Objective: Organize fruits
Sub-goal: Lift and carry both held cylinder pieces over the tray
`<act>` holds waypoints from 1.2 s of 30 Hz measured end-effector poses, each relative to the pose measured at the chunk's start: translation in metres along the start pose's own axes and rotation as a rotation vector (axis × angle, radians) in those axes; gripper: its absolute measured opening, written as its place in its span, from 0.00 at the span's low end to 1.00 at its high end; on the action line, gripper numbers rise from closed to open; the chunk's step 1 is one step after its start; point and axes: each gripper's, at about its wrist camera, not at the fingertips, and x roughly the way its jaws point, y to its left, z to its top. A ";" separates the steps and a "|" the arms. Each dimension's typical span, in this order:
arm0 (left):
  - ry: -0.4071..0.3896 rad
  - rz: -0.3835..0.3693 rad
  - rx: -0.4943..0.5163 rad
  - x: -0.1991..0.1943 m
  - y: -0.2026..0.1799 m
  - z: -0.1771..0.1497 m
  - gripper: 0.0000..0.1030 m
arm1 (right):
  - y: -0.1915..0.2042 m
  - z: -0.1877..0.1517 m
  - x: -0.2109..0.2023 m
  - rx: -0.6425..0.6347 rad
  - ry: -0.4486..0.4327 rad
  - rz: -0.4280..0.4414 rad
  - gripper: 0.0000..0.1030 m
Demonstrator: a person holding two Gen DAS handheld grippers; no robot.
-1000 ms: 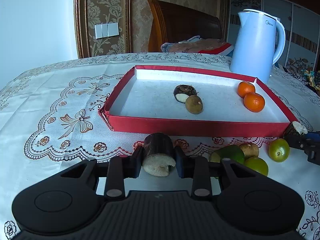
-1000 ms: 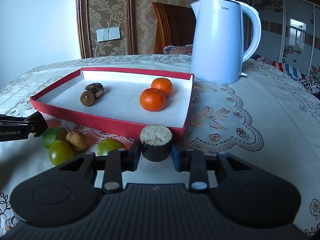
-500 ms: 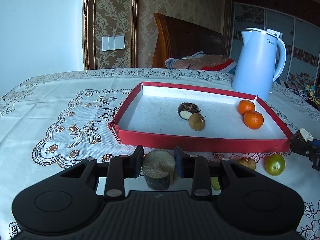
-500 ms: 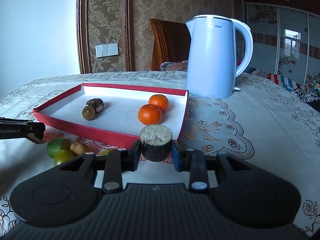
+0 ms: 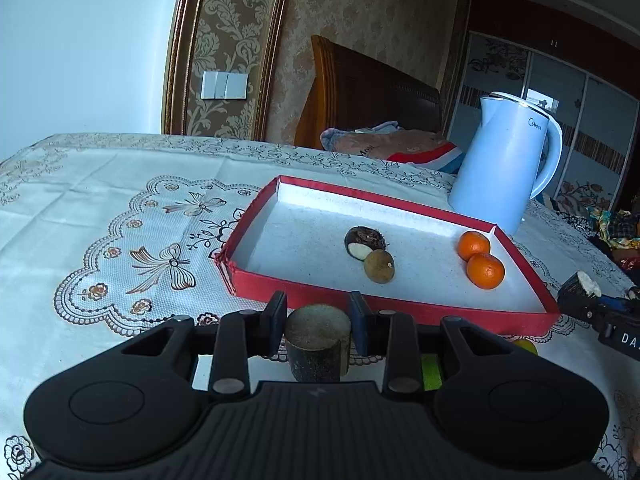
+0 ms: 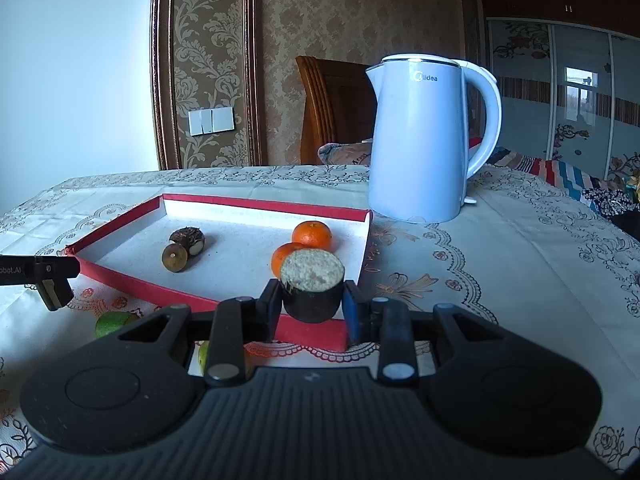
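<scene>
A dark-skinned sugarcane piece (image 5: 318, 340) stands upright between the left gripper (image 5: 318, 322) pads, pale cut end up. Ahead lies the red tray (image 5: 400, 308) holding two tangerines (image 5: 485, 270), a brown longan (image 5: 379, 265) and what may be a water chestnut (image 5: 363, 242). The right gripper (image 6: 311, 304) clamps another sugarcane chunk (image 6: 312, 290).

Glossy plastic kettle (image 6: 416, 140); lace cloth tablecloth (image 5: 100, 216).

The left gripper (image 5: 318, 322) is clamped on a dark cylindrical piece (image 5: 317, 344), pointed toward twelve o'clock. The right gripper (image 6: 310, 306) is likewise clamped on another dark piece (image 6: 312, 290), tilted slightly downward.
</scene>
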 end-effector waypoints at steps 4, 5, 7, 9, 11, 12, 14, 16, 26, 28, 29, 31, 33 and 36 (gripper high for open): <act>0.005 0.017 -0.007 0.002 0.002 0.000 0.32 | 0.000 -0.003 0.005 0.007 0.018 0.005 0.29; 0.003 0.014 -0.010 0.002 0.002 0.001 0.32 | -0.001 -0.002 0.005 0.012 0.021 0.009 0.30; 0.001 0.004 -0.016 0.001 0.001 0.006 0.32 | -0.001 0.001 0.007 0.015 0.023 0.016 0.30; -0.007 -0.002 -0.014 0.003 -0.001 0.013 0.32 | 0.001 0.007 0.009 0.009 0.019 0.019 0.30; -0.022 0.011 0.001 0.006 -0.004 0.020 0.32 | 0.003 0.014 0.014 0.016 0.017 0.024 0.30; -0.029 0.016 0.006 0.008 -0.006 0.024 0.32 | 0.003 0.017 0.018 0.021 0.020 0.030 0.30; -0.032 0.019 0.008 0.016 -0.008 0.033 0.32 | 0.004 0.023 0.028 0.032 0.034 0.040 0.30; -0.031 0.028 0.010 0.025 -0.011 0.040 0.32 | 0.007 0.027 0.041 0.035 0.059 0.047 0.30; 0.008 0.118 0.078 0.077 -0.027 0.054 0.32 | 0.022 0.024 0.081 0.003 0.137 0.046 0.30; 0.015 0.127 0.082 0.084 -0.028 0.054 0.32 | 0.025 0.025 0.083 -0.007 0.133 0.042 0.30; 0.018 0.129 0.080 0.086 -0.029 0.053 0.32 | 0.026 0.025 0.085 -0.011 0.135 0.041 0.30; 0.025 0.135 0.081 0.089 -0.029 0.052 0.32 | 0.029 0.026 0.088 -0.016 0.133 0.034 0.30; 0.032 0.147 0.084 0.093 -0.029 0.051 0.32 | 0.032 0.028 0.093 -0.024 0.130 0.022 0.30; 0.048 0.157 0.081 0.099 -0.029 0.050 0.32 | 0.034 0.031 0.100 -0.032 0.131 0.005 0.30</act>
